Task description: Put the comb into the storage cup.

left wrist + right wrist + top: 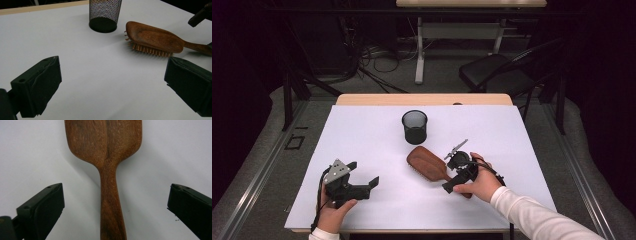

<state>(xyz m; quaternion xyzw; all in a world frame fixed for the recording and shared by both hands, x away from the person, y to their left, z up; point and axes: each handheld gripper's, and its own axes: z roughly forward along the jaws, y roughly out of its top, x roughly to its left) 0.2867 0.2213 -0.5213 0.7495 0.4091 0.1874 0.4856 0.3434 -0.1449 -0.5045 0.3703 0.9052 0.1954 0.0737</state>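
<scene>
White table [362,145]: hairbrush [107,157] handle centred between spread right gripper [115,205] fingers, untouched.

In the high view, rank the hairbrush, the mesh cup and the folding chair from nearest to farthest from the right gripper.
1. Wooden hairbrush: its handle lies under the open right gripper.
2. Black mesh cup: on the table, beyond the brush head.
3. Folding chair: on the floor past the table's far right corner.

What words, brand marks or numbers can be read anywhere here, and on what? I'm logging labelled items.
None: no readable text, label or number stands on the wooden hairbrush, the black mesh cup, the white table cover, the left gripper or the right gripper.
</scene>
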